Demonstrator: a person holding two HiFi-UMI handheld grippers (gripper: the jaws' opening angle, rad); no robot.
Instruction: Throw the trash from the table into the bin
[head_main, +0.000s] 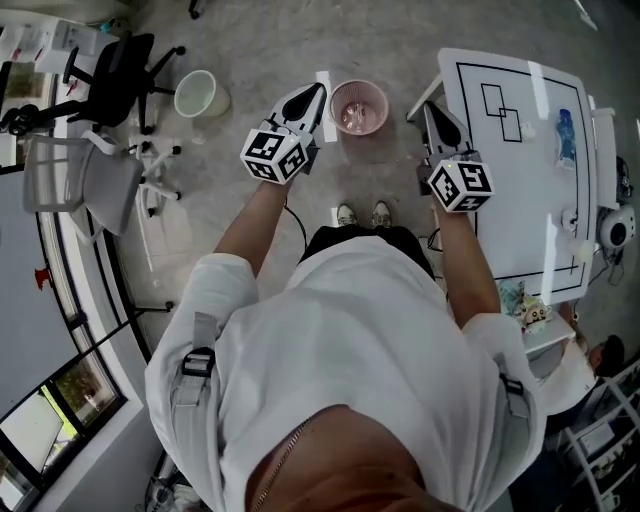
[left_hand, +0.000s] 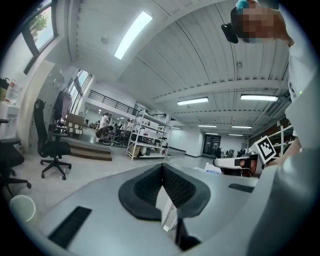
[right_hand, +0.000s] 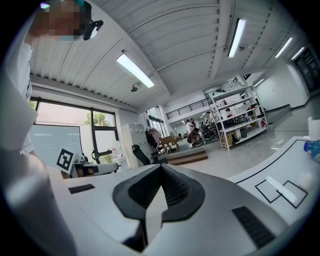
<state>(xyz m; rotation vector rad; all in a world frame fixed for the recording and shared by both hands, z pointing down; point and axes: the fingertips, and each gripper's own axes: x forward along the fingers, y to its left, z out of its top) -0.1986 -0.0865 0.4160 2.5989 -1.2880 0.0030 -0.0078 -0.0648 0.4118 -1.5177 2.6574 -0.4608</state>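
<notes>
In the head view a pink bin (head_main: 358, 106) stands on the floor between my two grippers. The white table (head_main: 520, 200) with black outlines is at the right, and a blue crumpled piece of trash (head_main: 566, 136) lies near its far edge. My left gripper (head_main: 316, 92) is held up left of the bin, shut and empty. My right gripper (head_main: 429, 107) hangs over the table's left corner, also shut with nothing in it. In the left gripper view the jaws (left_hand: 162, 168) meet at the tip. The right gripper view shows its jaws (right_hand: 161, 168) closed, with the blue trash (right_hand: 312, 148) at the far right.
A white bucket (head_main: 201, 94) stands on the floor left of the pink bin. Office chairs (head_main: 115, 75) crowd the left side. A person's feet (head_main: 363, 214) are just behind the bin. Small items sit on a shelf (head_main: 528, 305) beside the table's near end.
</notes>
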